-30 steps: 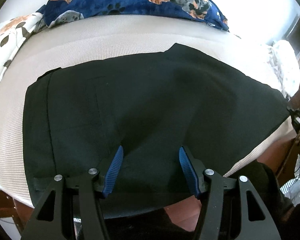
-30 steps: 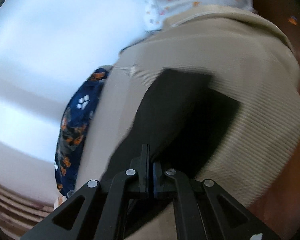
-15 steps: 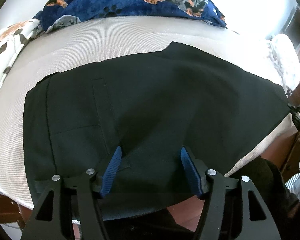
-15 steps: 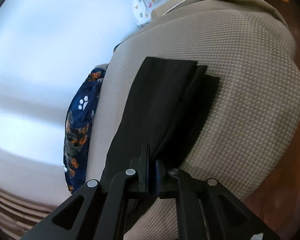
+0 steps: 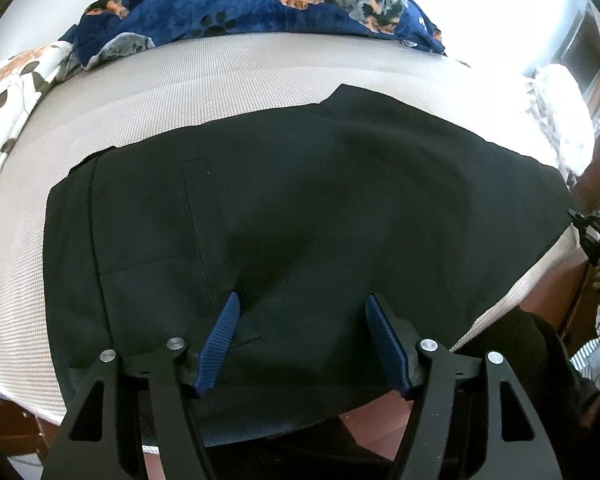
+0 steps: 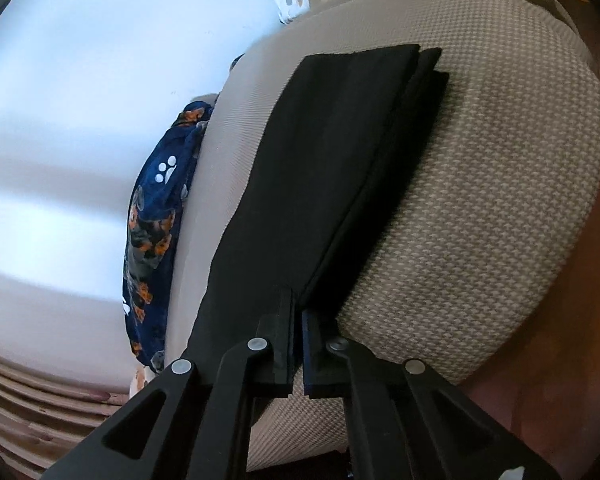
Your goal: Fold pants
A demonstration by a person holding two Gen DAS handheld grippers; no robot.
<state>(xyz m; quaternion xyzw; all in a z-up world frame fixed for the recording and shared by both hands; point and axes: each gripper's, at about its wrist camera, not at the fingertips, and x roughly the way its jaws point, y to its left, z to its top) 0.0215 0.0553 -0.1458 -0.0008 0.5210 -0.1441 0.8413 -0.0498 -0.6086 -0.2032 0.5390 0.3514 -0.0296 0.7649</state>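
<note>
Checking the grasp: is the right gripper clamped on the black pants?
Yes, the right gripper is pinched shut on the edge of the black pants.

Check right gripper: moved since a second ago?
Yes. Right gripper, shut on the black fabric pants, has come down toward the beige woven mattress, which looms larger.

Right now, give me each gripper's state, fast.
Left gripper: jaws opening, above the black pants, gripping nothing.
Right gripper: shut on the pants' edge.
</note>
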